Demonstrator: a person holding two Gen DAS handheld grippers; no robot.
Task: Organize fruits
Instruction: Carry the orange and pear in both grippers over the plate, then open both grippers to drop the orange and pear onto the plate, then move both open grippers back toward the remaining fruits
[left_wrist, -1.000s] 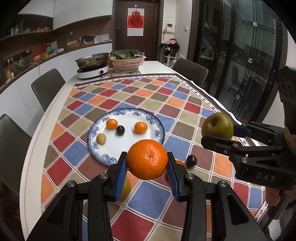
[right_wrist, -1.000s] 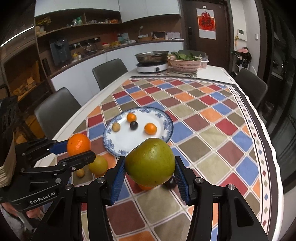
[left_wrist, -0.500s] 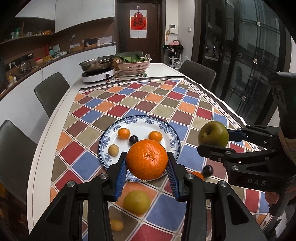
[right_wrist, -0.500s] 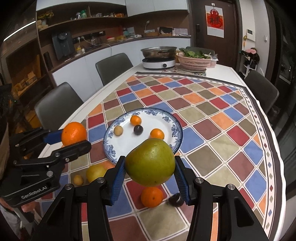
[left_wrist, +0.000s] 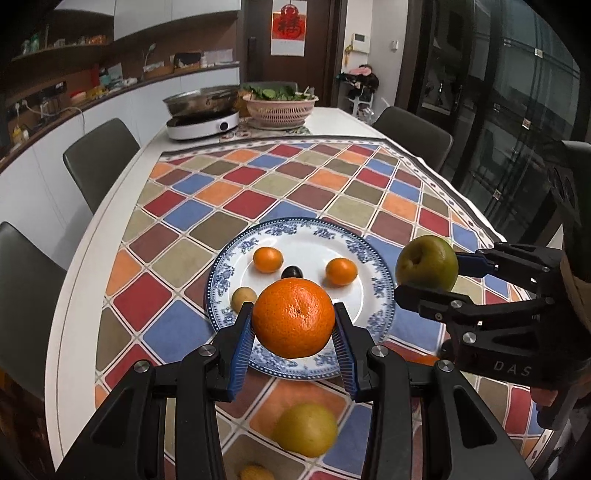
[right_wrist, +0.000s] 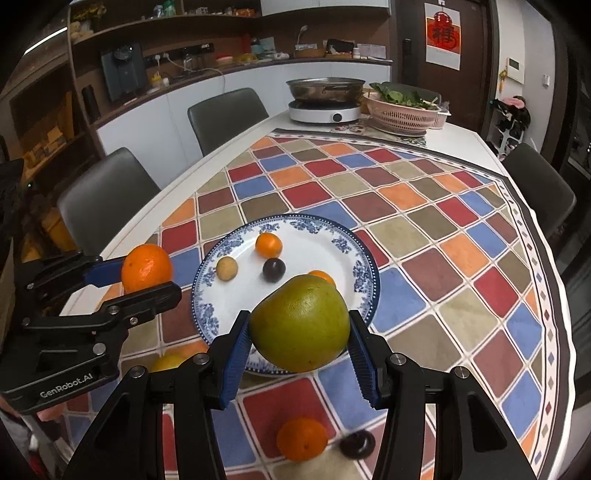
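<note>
Kitchen counters and dark chairs ring a long white table (left_wrist: 110, 229) spread with a checked cloth (left_wrist: 332, 177) of red, blue, orange and olive squares; at its far end, toward 12 o'clock, sit a hotplate with a steel pan (left_wrist: 202, 107) and a pink basket of greens (left_wrist: 280, 107). Near the middle of the cloth lies a blue-rimmed plate (left_wrist: 373, 266) already carrying four small fruits: two little oranges, a dark plum and a pale yellow one. That suggests the plate is the collecting spot, and both tools are raised over its near edge for that reason. The left gripper (left_wrist: 293, 325) is clamped on a big orange (left_wrist: 293, 317), which sits squarely between the blue pads, bulging above and below them, and hangs over the plate's 6 o'clock rim. The right gripper (right_wrist: 298, 330) is closed on a green apple (right_wrist: 300, 323), likewise centred between its pads and held above the plate's 5 o'clock edge; in the left view it hovers at 3 o'clock of the plate. Loose fruit waits on the cloth nearer the person: a yellow-green fruit (left_wrist: 306, 428) and a small yellow one (left_wrist: 256, 472) below the left tool, and another orange (right_wrist: 302, 439) with a dark plum (right_wrist: 357, 445) below the right. I judge both held fruits are about to be lowered onto bare parts of the plate.
</note>
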